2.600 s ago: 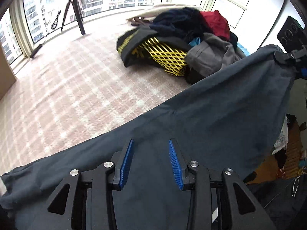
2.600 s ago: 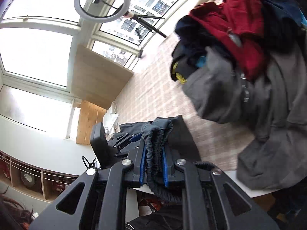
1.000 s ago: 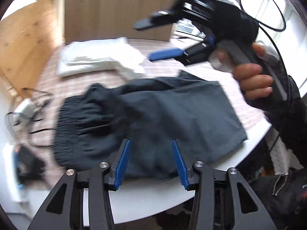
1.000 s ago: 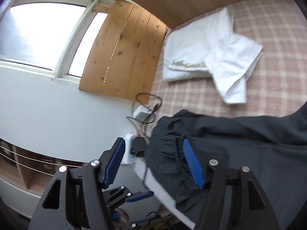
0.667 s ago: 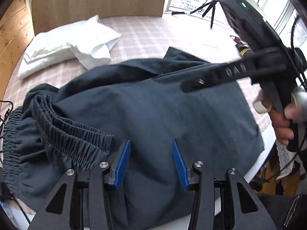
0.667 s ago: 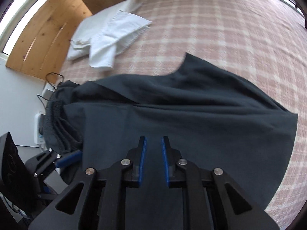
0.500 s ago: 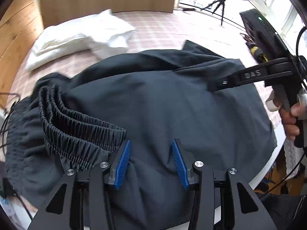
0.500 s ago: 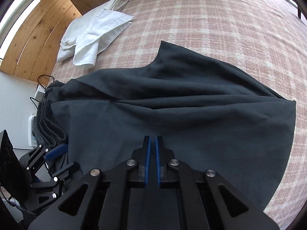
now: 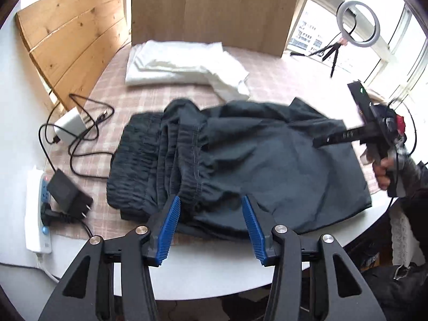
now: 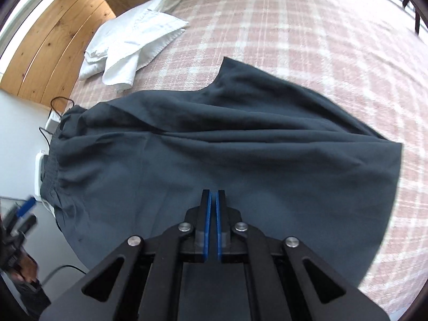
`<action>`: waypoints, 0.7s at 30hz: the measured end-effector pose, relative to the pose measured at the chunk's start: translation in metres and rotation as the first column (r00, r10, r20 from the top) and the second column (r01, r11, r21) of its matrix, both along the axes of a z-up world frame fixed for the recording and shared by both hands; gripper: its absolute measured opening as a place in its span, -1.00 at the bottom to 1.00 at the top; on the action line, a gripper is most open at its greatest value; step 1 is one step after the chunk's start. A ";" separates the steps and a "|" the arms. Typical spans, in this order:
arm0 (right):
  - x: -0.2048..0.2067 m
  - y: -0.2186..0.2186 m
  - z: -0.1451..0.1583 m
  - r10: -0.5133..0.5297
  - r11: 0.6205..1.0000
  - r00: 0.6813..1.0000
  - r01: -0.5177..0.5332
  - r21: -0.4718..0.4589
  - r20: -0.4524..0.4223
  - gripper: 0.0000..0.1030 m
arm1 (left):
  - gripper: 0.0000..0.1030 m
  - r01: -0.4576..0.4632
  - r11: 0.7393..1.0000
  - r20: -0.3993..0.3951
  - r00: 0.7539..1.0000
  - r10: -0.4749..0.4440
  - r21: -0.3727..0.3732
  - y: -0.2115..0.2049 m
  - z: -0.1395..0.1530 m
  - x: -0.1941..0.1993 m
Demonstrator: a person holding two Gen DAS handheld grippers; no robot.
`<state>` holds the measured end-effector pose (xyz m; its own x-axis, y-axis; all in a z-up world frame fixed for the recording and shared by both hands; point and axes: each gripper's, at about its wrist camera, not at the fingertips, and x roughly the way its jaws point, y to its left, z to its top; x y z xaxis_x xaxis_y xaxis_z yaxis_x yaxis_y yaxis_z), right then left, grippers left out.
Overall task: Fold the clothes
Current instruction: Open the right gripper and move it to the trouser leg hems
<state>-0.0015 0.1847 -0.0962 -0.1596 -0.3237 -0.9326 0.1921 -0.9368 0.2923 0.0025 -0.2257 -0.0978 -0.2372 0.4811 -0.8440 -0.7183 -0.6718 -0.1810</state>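
Note:
Dark navy trousers [image 9: 267, 160] lie folded on the checked tablecloth, the elastic waistband [image 9: 171, 160] bunched at the left. My left gripper [image 9: 211, 227] is open and empty, hovering at the near table edge just short of the waistband. My right gripper [image 10: 213, 214] is shut and empty, low over the trousers' cloth [image 10: 240, 147]; it also shows in the left wrist view [image 9: 334, 139] over the trousers' right end.
A folded white garment [image 9: 182, 64] lies at the back [image 10: 133, 42]. A white charger with cables [image 9: 69, 128] and a power strip with a black plug [image 9: 40, 203] sit at the left. A ring light on a tripod [image 9: 355, 24] stands far right.
My right gripper let go of the waistband, swung over the trousers and closed empty. My left gripper stayed open and drew back toward the near table edge. The trousers now lie on the table.

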 end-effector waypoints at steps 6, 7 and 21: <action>0.057 0.039 0.029 0.022 1.000 0.998 -0.022 -0.005 -0.066 -0.86 | -0.02 0.061 0.997 -0.039 0.997 -0.063 -0.037 0.026 -0.013 -0.021; 0.065 0.048 0.028 0.010 1.000 0.998 -0.010 0.008 -0.063 -0.86 | -0.02 0.071 0.995 -0.037 0.997 -0.074 -0.068 0.032 -0.024 -0.025; 0.070 0.169 0.069 -0.147 0.989 0.986 0.145 -0.037 -0.081 -0.65 | -0.04 0.255 0.966 -0.070 0.964 -0.257 -0.038 0.096 0.002 0.052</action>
